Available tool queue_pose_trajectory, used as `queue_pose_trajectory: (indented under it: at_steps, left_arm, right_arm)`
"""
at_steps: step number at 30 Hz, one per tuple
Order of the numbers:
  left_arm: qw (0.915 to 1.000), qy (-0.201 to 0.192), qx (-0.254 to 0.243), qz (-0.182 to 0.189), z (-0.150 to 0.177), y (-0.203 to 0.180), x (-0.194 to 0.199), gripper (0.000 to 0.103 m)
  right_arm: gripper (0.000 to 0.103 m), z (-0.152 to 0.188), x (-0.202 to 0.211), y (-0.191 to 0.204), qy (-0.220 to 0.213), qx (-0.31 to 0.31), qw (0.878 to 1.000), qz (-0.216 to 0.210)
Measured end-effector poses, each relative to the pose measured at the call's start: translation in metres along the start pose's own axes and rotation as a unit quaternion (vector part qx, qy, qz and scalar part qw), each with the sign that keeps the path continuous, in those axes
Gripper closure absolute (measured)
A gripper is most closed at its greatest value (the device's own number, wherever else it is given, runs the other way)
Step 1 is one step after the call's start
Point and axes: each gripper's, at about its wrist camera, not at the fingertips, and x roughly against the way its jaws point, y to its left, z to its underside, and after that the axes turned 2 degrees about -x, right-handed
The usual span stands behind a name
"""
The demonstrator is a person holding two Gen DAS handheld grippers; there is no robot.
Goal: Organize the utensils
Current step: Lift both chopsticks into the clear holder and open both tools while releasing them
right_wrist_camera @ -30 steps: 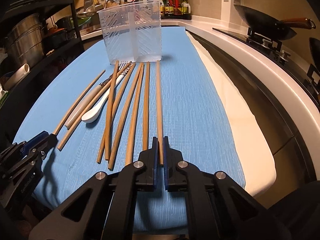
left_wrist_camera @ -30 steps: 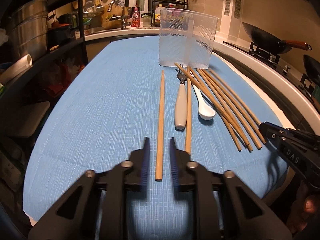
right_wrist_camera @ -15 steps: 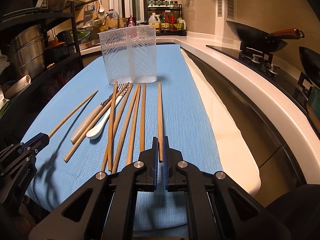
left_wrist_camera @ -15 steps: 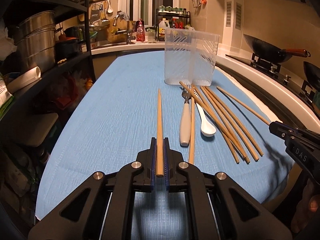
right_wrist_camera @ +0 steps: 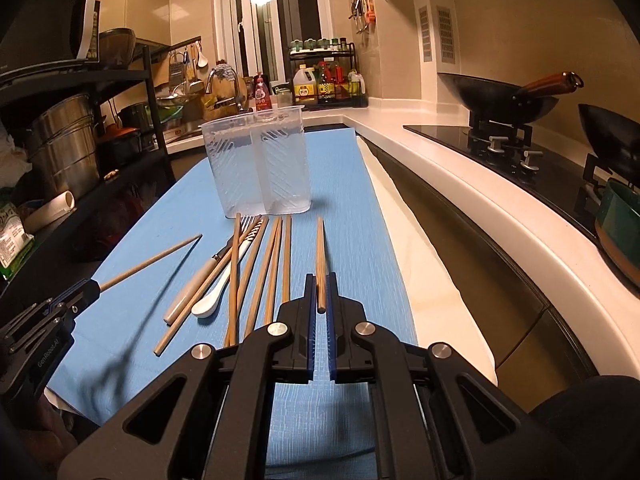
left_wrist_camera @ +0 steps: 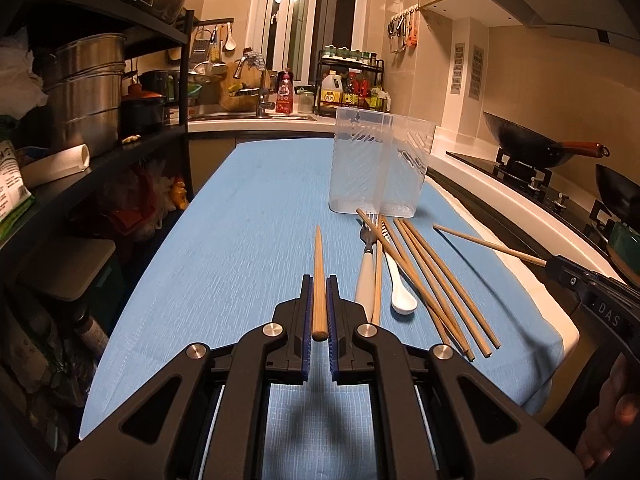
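My left gripper (left_wrist_camera: pixel 319 285) is shut on a wooden chopstick (left_wrist_camera: pixel 318 264), held lifted above the blue cloth. My right gripper (right_wrist_camera: pixel 321 282) is shut on another chopstick (right_wrist_camera: pixel 320 248), also lifted; it shows in the left wrist view (left_wrist_camera: pixel 488 245) too. A clear two-compartment utensil holder (left_wrist_camera: pixel 380 168) (right_wrist_camera: pixel 260 168) stands upright and empty ahead. Several more chopsticks (left_wrist_camera: pixel 432 280) (right_wrist_camera: pixel 260 276), a white-handled fork (left_wrist_camera: pixel 366 276) and a white spoon (left_wrist_camera: pixel 400 292) lie on the cloth before the holder.
The blue cloth (left_wrist_camera: pixel 240 240) covers a narrow table. A black shelf rack with steel pots (left_wrist_camera: pixel 88 96) stands to the left. A white counter with a stove and woks (right_wrist_camera: pixel 504 96) runs along the right. A sink and bottles (left_wrist_camera: pixel 352 92) are at the back.
My left gripper closed on its chopstick and raised it. My right gripper lifted its chopstick off the cloth. Both views have risen above the table.
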Motion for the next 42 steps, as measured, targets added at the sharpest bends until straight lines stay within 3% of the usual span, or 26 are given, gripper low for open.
queue_pose_trajectory:
  at_steps: [11,28,36,42]
  left_arm:
    - [0.9992,-0.035,-0.016,-0.003,-0.028,-0.004,0.017,0.096]
    - [0.9984,-0.04,-0.001,0.041,-0.142,0.016,-0.004,0.096]
    - [0.997,-0.002,0.01,0.077,-0.177,0.026,-0.021,0.096]
    - [0.9963,0.027,0.01,0.081,-0.191,0.029,-0.039,0.096]
  right_arm:
    - [0.098,-0.02,0.027,0.011,-0.051,0.035,0.998,0.004]
    - [0.098,-0.119,0.02,0.013,-0.068,0.042,0.997,-0.019]
    - [0.098,-0.156,0.009,0.02,-0.071,0.045,0.996,-0.031]
    - [0.098,-0.184,0.004,0.023,-0.072,0.041,0.995,-0.047]
